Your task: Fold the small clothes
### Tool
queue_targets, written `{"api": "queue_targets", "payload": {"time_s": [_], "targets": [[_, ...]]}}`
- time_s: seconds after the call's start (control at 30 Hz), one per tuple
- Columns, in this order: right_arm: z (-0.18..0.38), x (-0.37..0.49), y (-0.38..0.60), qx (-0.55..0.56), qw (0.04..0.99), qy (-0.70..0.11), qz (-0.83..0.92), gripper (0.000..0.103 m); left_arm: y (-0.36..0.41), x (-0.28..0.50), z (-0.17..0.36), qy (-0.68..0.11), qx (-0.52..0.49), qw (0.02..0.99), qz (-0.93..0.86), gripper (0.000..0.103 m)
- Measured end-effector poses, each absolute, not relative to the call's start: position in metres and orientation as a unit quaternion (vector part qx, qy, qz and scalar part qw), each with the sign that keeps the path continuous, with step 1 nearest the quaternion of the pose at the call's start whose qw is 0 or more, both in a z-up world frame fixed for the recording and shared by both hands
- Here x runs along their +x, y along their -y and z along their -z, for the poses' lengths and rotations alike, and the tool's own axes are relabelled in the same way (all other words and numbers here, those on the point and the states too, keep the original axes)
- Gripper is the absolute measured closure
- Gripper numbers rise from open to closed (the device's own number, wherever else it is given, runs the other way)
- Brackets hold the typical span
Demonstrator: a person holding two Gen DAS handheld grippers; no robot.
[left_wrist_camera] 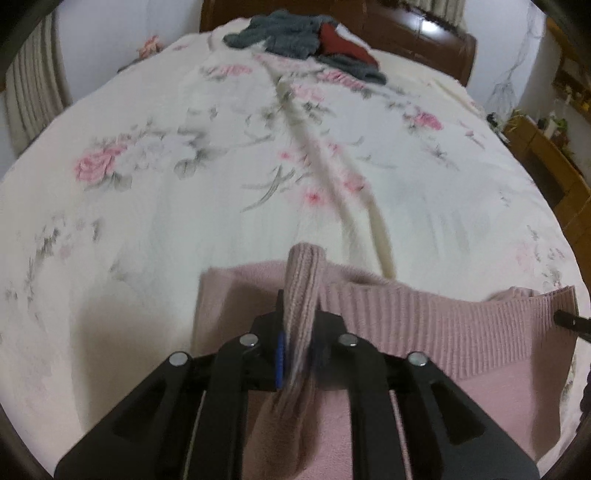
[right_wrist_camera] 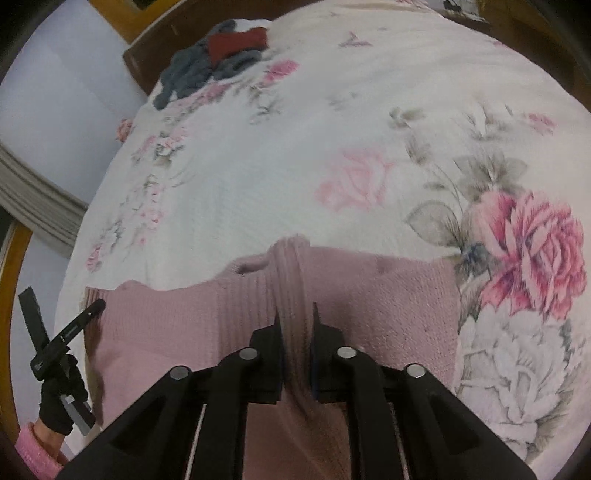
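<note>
Both grippers' [left_wrist_camera: 299, 332] [right_wrist_camera: 297, 332] tips buried in pink sweater [left_wrist_camera: 424, 325]

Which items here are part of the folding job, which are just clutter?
In the job:
- pink knit sweater, ribbed edge pinched at two spots
- left gripper, shut on it
- right gripper, shut on it

Lying about:
- grey fuzzy garment at the far end of the floral bedspread
- dark red cloth beside it
</note>
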State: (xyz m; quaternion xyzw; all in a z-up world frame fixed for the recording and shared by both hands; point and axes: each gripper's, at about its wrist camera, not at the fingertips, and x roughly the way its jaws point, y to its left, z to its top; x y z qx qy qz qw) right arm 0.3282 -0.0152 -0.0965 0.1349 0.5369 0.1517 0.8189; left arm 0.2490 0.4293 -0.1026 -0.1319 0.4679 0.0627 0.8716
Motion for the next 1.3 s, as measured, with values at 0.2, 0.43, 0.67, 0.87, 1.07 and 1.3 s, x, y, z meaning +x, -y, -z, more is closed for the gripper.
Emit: {"api": "queue_targets", "payload": {"time_s": [0.2,0.43,0.67,0.87,1.07,1.3], "targets": [[0.093,0.305,0.037,0.146,0.819,-0.532,-0.156,0.063,-0.449,0.22,0.095,-0.444,-0.143,0.883,-0.058,0.067],[0.087,0.234,0.056,0.164,0.799,-0.54,-0.207,0.057,-0.417,0.153,0.079,-0.428,-0.066,0.901,-0.002,0.061],[0.112,0.182,0.06,0.162,0.766,-0.583,-0.216,0.072,-0.384,0.107,0.08,-0.442,-0.075,0.892,0.053,0.054],[0.103,0.174,0.07,0.198,0.761,-0.575,-0.226,0.095,-0.384,0.102,0.092,-0.47,-0.097,0.876,0.047,0.054],[0.105,0.173,0.067,0.178,0.764,-0.583,-0.211,0.095,-0.395,0.102,0.112,-0.497,-0.122,0.859,0.029,0.054],[0.132,0.177,0.069,0.199,0.748,-0.603,-0.193,0.095,-0.398,0.1,0.127,-0.503,-0.128,0.854,0.023,0.054]]}}
